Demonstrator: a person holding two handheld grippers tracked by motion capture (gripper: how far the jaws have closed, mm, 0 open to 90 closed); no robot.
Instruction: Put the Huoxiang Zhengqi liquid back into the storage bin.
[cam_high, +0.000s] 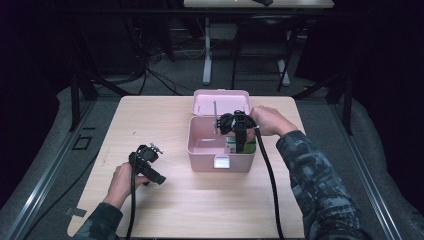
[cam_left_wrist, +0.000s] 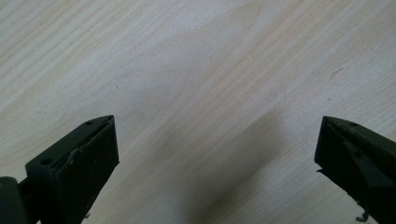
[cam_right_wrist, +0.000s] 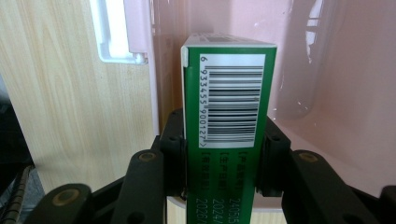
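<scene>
A pink storage box (cam_high: 201, 162) stands open near the middle of the table, its lid (cam_high: 221, 96) tilted back. My right gripper (cam_high: 242, 146) reaches down into the box's right side, shut on a green carton (cam_right_wrist: 228, 93) with a white barcode panel. In the right gripper view both pads press the carton's narrow sides, and the box's pink inner wall (cam_right_wrist: 327, 70) lies behind it. My left gripper (cam_high: 159, 178) rests low over the table at the left, apart from the box. Its jaws stand wide apart above bare wood (cam_left_wrist: 205, 93) with nothing between them.
A white latch (cam_high: 221, 162) sits on the box's front wall; the same latch (cam_right_wrist: 109, 35) shows at the rim in the right gripper view. Cables trail from both grippers toward the table's near edge. Another table and dark frames stand beyond the far edge.
</scene>
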